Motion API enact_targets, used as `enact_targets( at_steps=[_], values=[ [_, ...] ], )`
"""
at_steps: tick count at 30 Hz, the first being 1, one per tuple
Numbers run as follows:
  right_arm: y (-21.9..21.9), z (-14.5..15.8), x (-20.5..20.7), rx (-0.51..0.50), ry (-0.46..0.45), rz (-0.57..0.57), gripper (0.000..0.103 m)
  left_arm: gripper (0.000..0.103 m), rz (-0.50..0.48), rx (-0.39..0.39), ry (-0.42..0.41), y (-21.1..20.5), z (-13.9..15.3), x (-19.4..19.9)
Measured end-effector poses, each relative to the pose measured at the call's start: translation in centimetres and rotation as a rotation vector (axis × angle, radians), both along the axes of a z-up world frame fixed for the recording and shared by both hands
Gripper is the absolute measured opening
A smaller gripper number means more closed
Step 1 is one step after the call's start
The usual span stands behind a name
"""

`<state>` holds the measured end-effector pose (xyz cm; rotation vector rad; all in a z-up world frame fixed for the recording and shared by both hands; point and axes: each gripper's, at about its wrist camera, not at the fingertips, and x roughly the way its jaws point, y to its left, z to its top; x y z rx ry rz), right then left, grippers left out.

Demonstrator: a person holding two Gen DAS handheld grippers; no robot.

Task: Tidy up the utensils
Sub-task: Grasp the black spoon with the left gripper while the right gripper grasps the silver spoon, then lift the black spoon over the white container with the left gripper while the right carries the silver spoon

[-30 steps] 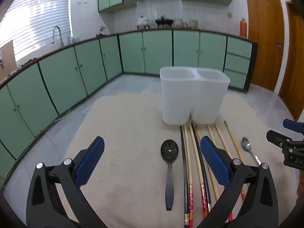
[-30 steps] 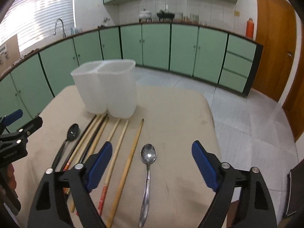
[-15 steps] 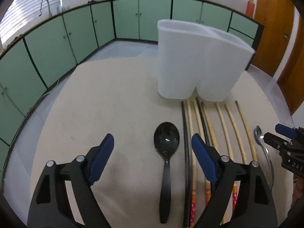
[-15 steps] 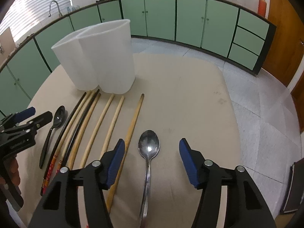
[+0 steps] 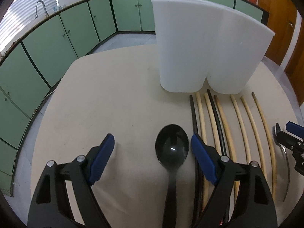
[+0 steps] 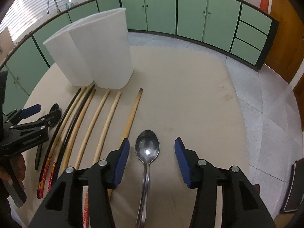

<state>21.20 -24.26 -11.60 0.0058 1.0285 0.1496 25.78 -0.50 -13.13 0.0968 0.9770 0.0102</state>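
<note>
left gripper (image 5: pixel 153 146): jaws spread wide, low over table (image 5: pixel 106 95) | black spoon (image 5: pixel 172 153): bowl between the pads, nearer the right one | chopsticks (image 5: pixel 235 121): row right of spoon | white holder (image 5: pixel 205 45): upright behind | right gripper (image 5: pixel 290 138): at right edge, over metal spoon (image 5: pixel 286 161)

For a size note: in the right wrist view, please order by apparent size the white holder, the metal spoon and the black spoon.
1. white holder
2. metal spoon, near the camera, so enlarged
3. black spoon, partly hidden by the left gripper
</note>
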Motion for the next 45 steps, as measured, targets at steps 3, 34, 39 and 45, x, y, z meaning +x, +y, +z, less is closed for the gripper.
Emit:
enact_targets(
  at_steps=[3, 34, 39, 45],
  values=[
    [0.0, -0.2, 0.3, 0.005, 0.006, -0.002, 0.047, 0.079, 0.001, -0.009, 0.011, 0.1, -0.2, 0.2],
    [0.8, -0.3, -1.8, 0.019, -0.118, -0.087, 0.028, 0.034, 0.052, -0.077, -0.137, -1.8, 0.3, -3.2],
    [1.3, 0.6, -2.6, 0.026, -0.149, -0.088, 0.028, 0.033, 0.052, -0.071, -0.176, -1.9, 1.0, -4.2],
    [0.5, 3.1, -2.8, 0.051, -0.224, -0.088, 0.028, 0.033, 0.055, -0.089, -0.241, -1.6, 3.4, -5.8]
  ],
)
